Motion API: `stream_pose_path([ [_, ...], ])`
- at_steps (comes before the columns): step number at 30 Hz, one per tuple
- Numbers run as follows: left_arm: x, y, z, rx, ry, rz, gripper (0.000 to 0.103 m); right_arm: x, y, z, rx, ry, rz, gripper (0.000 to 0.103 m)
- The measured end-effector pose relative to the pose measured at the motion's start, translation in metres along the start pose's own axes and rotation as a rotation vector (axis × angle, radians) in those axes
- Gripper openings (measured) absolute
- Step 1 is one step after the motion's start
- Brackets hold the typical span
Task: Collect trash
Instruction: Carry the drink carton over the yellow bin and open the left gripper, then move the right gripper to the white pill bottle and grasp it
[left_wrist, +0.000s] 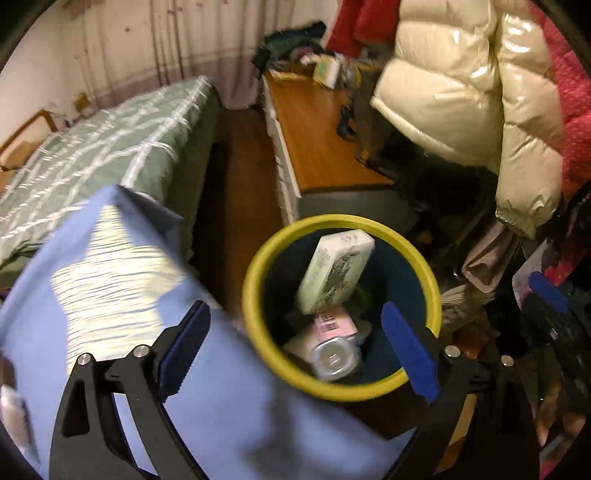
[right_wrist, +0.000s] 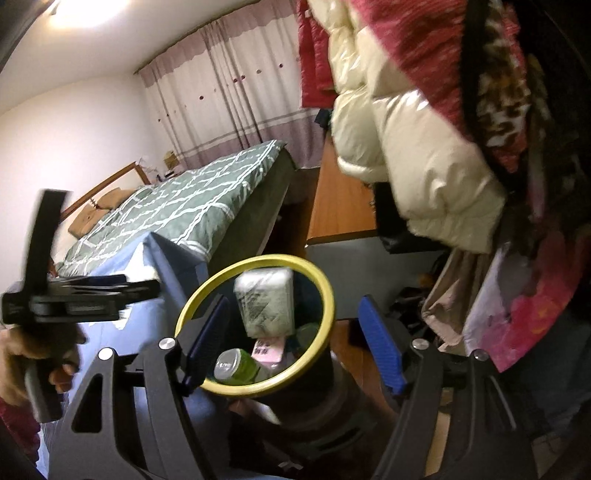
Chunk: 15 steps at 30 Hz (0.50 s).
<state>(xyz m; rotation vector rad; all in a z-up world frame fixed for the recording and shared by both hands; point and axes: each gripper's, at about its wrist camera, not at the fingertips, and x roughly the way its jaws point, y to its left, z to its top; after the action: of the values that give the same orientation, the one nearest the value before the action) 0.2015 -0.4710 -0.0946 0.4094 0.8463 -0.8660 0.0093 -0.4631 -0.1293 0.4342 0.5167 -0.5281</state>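
A bin with a yellow rim (left_wrist: 255, 280) and dark blue inside stands on the floor beside a blue-covered surface (left_wrist: 122, 369). A white and green tissue pack (left_wrist: 334, 271) leans upright in the bin, its top at the rim. Under it lie a pink packet (left_wrist: 334, 323) and a can with a silver top (left_wrist: 334, 360). My left gripper (left_wrist: 295, 350) hangs over the bin's near side, jaws wide apart and empty. In the right wrist view my right gripper (right_wrist: 293, 341) is open and empty just in front of the bin (right_wrist: 325, 314). A hand (right_wrist: 18, 354) holds the left gripper (right_wrist: 144, 286) at the left.
A bed with a green checked quilt (left_wrist: 110, 147) lies to the left. A wooden desk (left_wrist: 314, 140) with clutter stands behind the bin. A cream puffer jacket (left_wrist: 461, 92) and red clothes (left_wrist: 569, 110) hang at the right, over piled bags and cloth (left_wrist: 484, 258).
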Motion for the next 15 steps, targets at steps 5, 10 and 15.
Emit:
stream_pose_path([
  [5, -0.06, 0.052, -0.051, -0.057, -0.095, 0.086, 0.094, 0.009, 0.025, -0.005, -0.041, 0.03, 0.023, 0.069],
  [10, -0.117, 0.12, -0.114, -0.163, -0.173, 0.192, 0.095, 0.02, 0.061, -0.01, -0.098, 0.065, 0.058, 0.069],
  [15, -0.175, 0.19, -0.188, -0.269, -0.249, 0.356, 0.095, 0.03, 0.114, -0.012, -0.183, 0.1, 0.106, 0.069],
])
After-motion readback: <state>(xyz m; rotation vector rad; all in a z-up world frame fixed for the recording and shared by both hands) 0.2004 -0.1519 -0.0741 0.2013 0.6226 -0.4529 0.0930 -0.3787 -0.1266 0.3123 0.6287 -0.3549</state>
